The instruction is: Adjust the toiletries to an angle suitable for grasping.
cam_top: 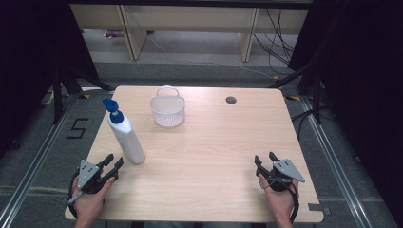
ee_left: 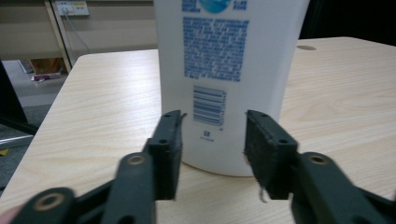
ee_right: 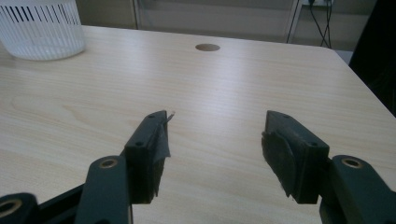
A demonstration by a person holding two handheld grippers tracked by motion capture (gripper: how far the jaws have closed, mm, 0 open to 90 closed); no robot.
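Your table carries a white bottle with a blue cap, standing upright near its left edge, and a white slotted basket sits beyond the bottle and to its right, well apart from it, with a small round hole in the tabletop farther right of the bottle still. Your left claw rests just short of the bottle's base with its jaws spread and the bottle's lower label between them in the left gripper view, not clamped. Your right claw lies far to the right of the bottle near the table's front edge, jaws wide apart over bare wood.
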